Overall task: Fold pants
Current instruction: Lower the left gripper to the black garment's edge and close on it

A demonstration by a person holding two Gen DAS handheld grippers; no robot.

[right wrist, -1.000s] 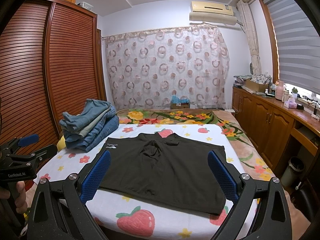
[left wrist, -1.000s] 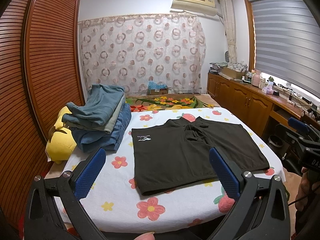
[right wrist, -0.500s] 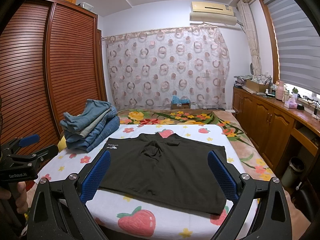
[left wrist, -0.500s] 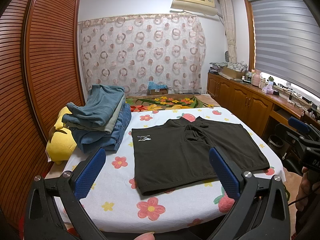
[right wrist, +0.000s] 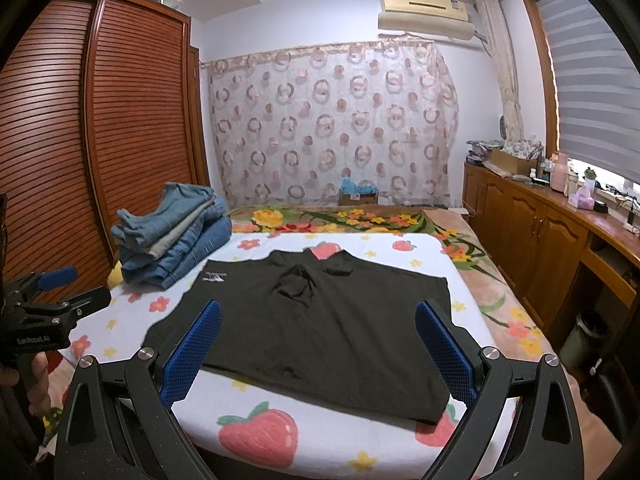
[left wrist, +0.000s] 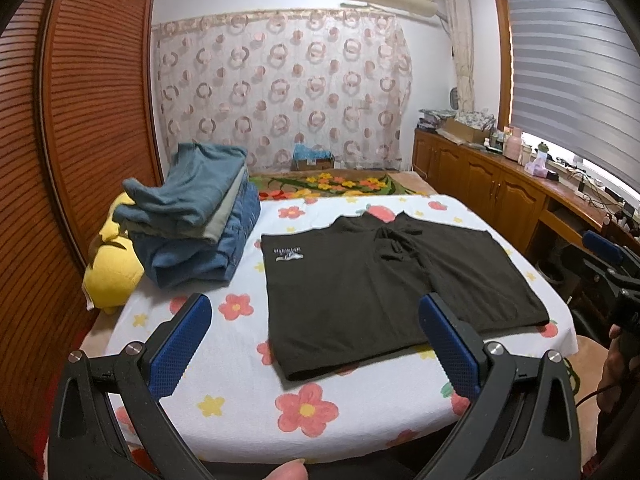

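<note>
The black pants (left wrist: pixel 384 288) are laid flat on the flower-printed sheet (left wrist: pixel 240 364) of the bed, directly ahead of both tools and a little below them, with neither tool touching the cloth. The long axis of the pants is seen to run across the bed, side to side, with the drawstring waist (right wrist: pixel 298 280) at the far edge and the hems toward the near edge. The left tool (left wrist: pixel 316 344) is held wide open and empty, with the near left corner of the pants lying between its blue pads; the right tool (right wrist: pixel 318 350) is likewise wide open and empty, over the near right part. Each end is therefore judged nearer to its own tool, so a fold across the middle could be started from either side. No containers are involved; a stack of folded jeans (left wrist: pixel 196 216) is rested on the sheet just left of the pants, apart from them, beside a yellow plush toy (left wrist: pixel 110 276).
</note>
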